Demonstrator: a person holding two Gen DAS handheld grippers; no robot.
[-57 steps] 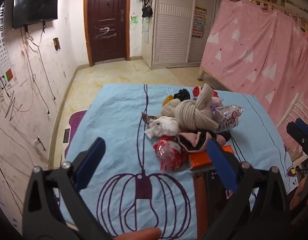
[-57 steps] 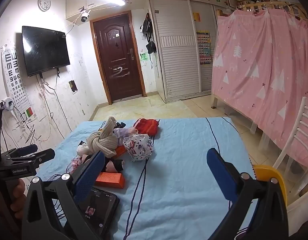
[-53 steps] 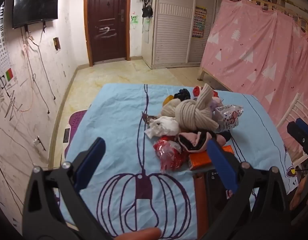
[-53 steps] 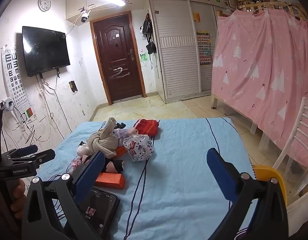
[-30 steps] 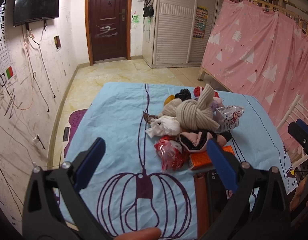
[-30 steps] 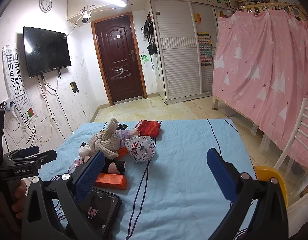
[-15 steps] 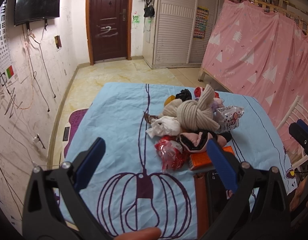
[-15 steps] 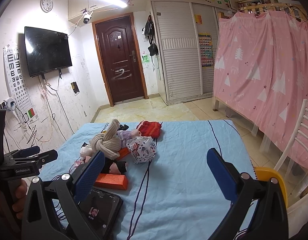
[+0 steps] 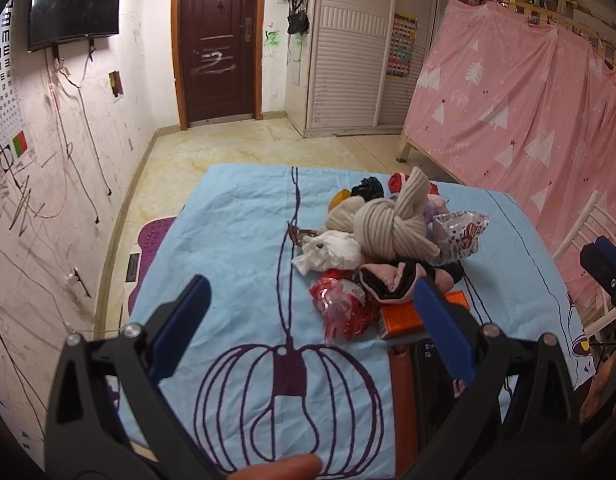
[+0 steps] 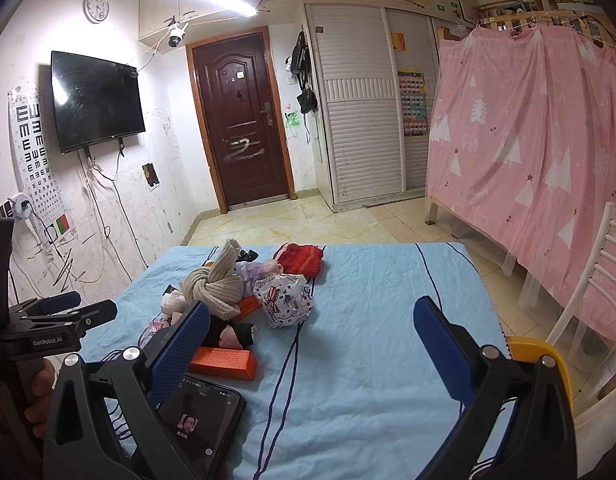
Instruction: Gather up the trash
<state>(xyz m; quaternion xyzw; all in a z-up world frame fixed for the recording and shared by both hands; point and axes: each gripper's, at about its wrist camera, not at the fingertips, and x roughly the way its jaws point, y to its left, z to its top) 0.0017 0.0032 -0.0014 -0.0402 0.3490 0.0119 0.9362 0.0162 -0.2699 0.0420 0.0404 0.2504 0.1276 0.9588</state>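
1. Centrally, in the left wrist view, a heap of mixed items sits on the blue cloth, right of centre; trash and non-trash are tangled together.
2. Left gripper: jaws spread wide, holding nothing, poised low in the frame before the heap.
3. Right gripper: likewise spread and empty; the heap lies to its upper left in the right wrist view.
4. Key relation: the red crinkled wrapper lies just ahead and slightly right of the left gripper's midline, at the heap's near edge, touching the orange box. Judged nearer to the left gripper than to the right.
5. White crumpled tissue sits beyond the wrapper, against the knotted beige knit.
6. Printed plastic bag lies on the heap's right flank, the piece closest to the right gripper.
7. Containers: a yellow rim shows at the cloth's lower right edge; what it is and what it holds cannot be told.
8. Phone lies near the orange box; not trash, likely to be avoided.
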